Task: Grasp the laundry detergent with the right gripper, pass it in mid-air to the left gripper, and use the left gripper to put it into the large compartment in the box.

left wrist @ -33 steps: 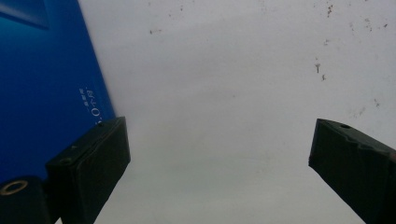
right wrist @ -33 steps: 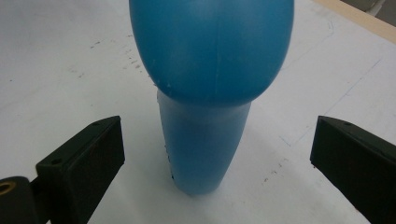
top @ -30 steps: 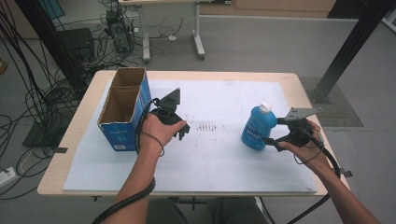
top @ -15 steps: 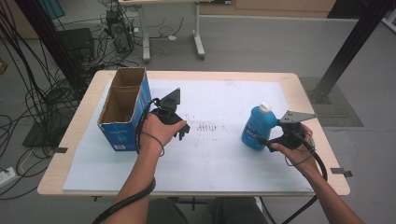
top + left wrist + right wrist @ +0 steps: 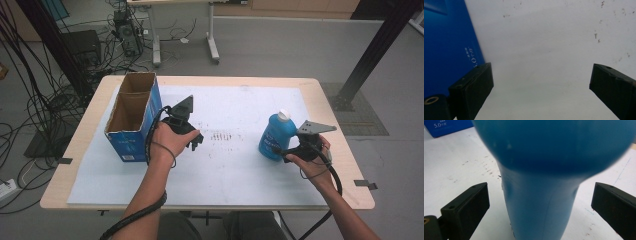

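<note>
Left gripper (image 5: pixel 192 141) at centre-left of the high view, jaws spread wide, forearm rising from the bottom edge. Right gripper (image 5: pixel 282 151) at right of centre, jaws likewise wide apart, wrist angled inward.

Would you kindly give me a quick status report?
Right gripper open, jaws either side of blue bottle. Left gripper open beside box. Nothing in the way.

- Our left hand-held gripper (image 5: pixel 192 141) is black, with a dark three-cornered plate on top.
- Our right hand-held gripper (image 5: pixel 285 150) is black too, and its three-cornered plate is grey.
- A thick black cable trails from each, along bare forearms.
- The blocky black jaws carry small screw holes.
</note>
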Tool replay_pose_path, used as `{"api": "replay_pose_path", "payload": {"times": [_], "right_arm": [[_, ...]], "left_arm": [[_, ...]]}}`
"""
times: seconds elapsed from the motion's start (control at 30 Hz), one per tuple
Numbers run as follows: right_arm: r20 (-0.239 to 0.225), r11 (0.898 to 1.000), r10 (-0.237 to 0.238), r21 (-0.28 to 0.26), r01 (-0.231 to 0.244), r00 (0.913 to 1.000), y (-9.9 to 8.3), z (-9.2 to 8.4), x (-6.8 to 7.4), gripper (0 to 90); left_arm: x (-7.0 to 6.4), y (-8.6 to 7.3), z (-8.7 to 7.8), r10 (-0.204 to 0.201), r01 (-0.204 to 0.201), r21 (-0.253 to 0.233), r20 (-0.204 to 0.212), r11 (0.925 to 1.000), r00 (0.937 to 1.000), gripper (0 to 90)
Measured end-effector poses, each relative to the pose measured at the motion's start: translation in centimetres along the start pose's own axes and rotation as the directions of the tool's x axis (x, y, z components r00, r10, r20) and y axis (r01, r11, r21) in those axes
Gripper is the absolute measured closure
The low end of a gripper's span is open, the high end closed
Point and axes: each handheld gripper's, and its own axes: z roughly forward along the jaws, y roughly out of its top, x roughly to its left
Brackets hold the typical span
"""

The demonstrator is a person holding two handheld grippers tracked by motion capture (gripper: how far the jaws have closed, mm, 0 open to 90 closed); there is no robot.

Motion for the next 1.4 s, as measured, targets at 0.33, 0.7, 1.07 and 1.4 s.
{"api": "replay_pose_path", "payload": {"times": [0.33, 0.7, 1.07, 1.4], "right_arm": [[0.005, 0.999, 0.006, -0.036, -0.006, 1.0000, -0.2, 0.5, 0.3, 1.5], [0.016, 0.998, 0.007, -0.060, -0.006, 0.9998, -0.7, 0.6, 0.3, 1.2], [0.020, 0.997, 0.004, -0.074, -0.003, 0.9998, -0.9, 0.7, 0.2, 1.1], [0.023, 0.996, 0.003, -0.088, -0.001, 0.9997, -1.0, 0.7, 0.2, 1.0]], "left_arm": [[0.1, 0.0, 0.1, -0.003, 0.003, -0.005, 0.000, 1.0000, 1.0000, 5.6], [-0.2, 0.2, 0.1, 0.001, 0.000, -0.008, 0.003, 1.0000, 1.0000, 5.6], [-0.2, 0.3, 0.2, 0.003, -0.003, -0.004, 0.006, 1.0000, 1.0000, 5.6], [-0.1, 0.3, 0.1, -0.003, 0.003, -0.009, 0.007, 1.0000, 1.0000, 5.5]]}}
